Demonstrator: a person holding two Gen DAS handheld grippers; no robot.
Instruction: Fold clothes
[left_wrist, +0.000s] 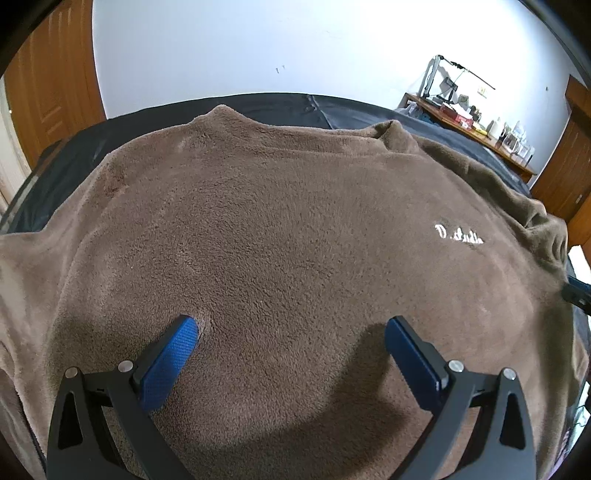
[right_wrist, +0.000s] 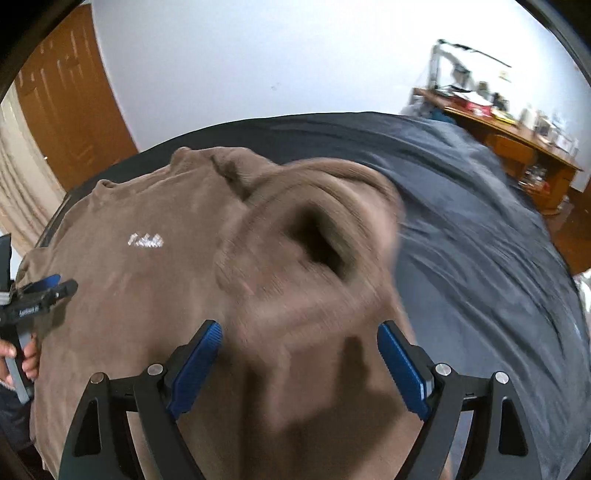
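In the left wrist view, a brown fleece sweater (left_wrist: 295, 221) lies spread on the dark bed (left_wrist: 258, 101), directly under the left gripper (left_wrist: 291, 328). Its jaws stand wide apart, the left fingertip (left_wrist: 186, 328) dents the fleece, nothing gripped.

In the right wrist view, the sweater's blurred sleeve (right_wrist: 314, 236) lies ahead of the right gripper (right_wrist: 299, 332), which is wide open and empty.

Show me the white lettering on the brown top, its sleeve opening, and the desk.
white lettering (left_wrist: 459, 235): left wrist view, middle letters.
sleeve opening (right_wrist: 319, 242): right wrist view, dark cuff hole.
desk (right_wrist: 532, 138): right wrist view, wooden top.
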